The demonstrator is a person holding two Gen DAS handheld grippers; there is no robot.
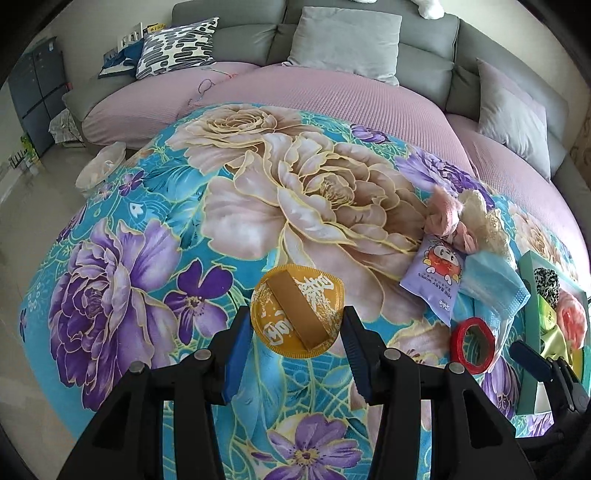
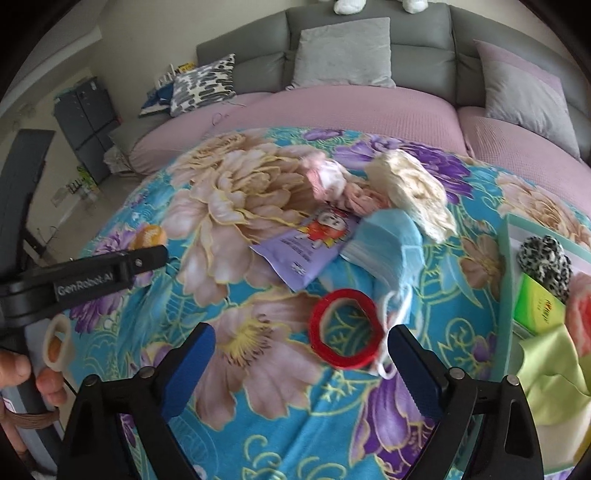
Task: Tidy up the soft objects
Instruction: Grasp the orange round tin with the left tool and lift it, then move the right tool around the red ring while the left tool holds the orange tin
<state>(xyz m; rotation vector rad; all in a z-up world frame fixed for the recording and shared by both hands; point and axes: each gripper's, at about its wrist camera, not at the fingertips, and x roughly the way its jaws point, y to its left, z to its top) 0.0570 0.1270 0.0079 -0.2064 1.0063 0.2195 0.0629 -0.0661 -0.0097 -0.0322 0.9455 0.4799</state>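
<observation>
My left gripper (image 1: 293,328) is open, its jaws on either side of an orange round puff (image 1: 297,312) with a tan strap, lying on the floral blanket (image 1: 147,236). My right gripper (image 2: 301,350) is open and empty, just before a red ring (image 2: 345,328). Beyond it lie a blue face mask pack (image 2: 384,251), a purple baby wipes pack (image 2: 306,251), a pink scrunchie (image 2: 332,184) and a cream lace scrunchie (image 2: 413,192). A teal box (image 2: 511,295) at the right holds a leopard scrunchie (image 2: 543,262), a green packet (image 2: 537,304), green cloth (image 2: 554,376) and a pink item (image 2: 581,314).
A grey sofa (image 1: 351,33) with pink seat covers and grey cushions (image 1: 343,40) stands behind the blanket. A patterned pillow (image 1: 177,46) lies at its left end. A pale bowl-like item (image 1: 98,166) sits at the blanket's left edge. Floor and a dark cabinet (image 1: 33,96) are to the left.
</observation>
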